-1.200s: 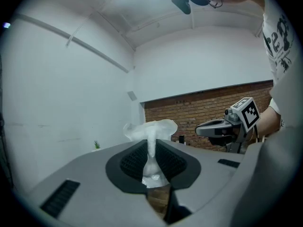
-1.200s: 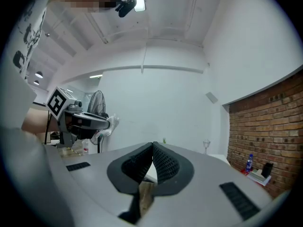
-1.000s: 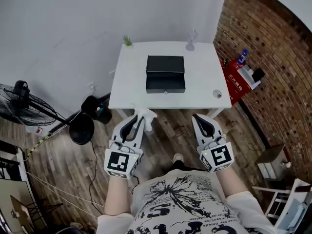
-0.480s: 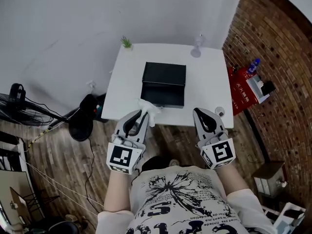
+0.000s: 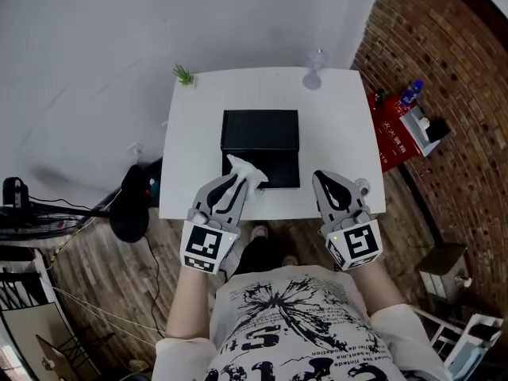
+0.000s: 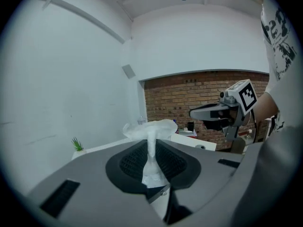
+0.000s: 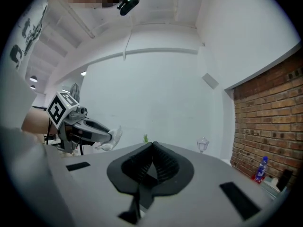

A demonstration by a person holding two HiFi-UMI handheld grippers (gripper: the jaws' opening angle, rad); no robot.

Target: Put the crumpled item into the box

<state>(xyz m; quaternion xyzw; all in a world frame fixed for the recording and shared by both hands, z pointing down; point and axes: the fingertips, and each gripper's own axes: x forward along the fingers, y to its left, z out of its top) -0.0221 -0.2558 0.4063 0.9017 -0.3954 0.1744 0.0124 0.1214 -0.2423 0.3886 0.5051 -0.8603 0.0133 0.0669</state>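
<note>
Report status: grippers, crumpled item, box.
Left gripper shut on crumpled tissue, near front edge of the box. Right gripper shut, empty. Nothing in the way.

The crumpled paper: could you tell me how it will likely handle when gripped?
Probably soft: the crumpled paper squeezes thin between the jaws of the left gripper. Likely very light: its top fans out unsupported.

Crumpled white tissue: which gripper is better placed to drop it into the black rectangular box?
Left. The left gripper is shut on the crumpled white tissue, its tips at the black rectangular box's near edge. The right gripper is shut, empty, beside the box.
</note>
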